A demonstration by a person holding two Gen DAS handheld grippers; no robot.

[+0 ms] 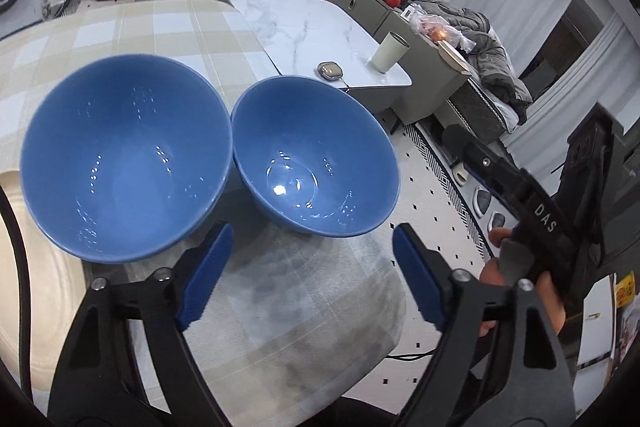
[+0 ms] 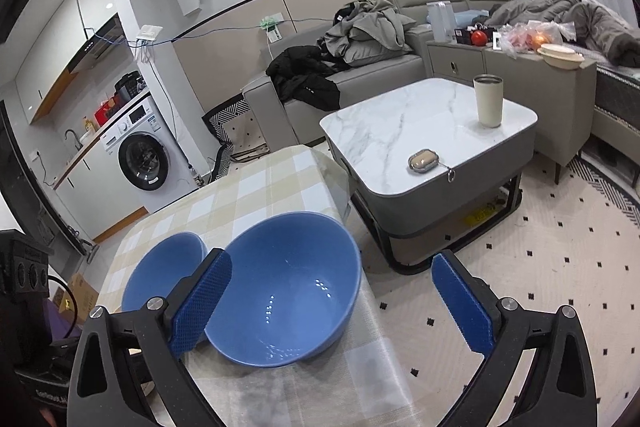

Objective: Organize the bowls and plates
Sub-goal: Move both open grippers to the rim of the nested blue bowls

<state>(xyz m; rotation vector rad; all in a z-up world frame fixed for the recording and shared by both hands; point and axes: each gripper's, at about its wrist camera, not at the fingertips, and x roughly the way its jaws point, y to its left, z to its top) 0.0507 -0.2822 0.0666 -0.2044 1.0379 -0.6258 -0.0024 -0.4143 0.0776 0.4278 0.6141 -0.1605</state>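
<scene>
Close wrist views (shared: blue bowls [image 1: 316,159])

Black gripper [image 1: 312,275], blue ribbed pads [image 2: 202,307]

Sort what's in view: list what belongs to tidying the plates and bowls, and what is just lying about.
For the job:
- left blue bowl
- right blue bowl
- cream plate
- left gripper, open
- right gripper, open

Lying about:
- tumbler
- small case
- clothes on the sofa
- washing machine

2 blue bowls [image 1: 126,159] [image 1: 316,157], beige checked tablecloth [image 1: 132,27], white marble table [image 2: 420,127]
</scene>
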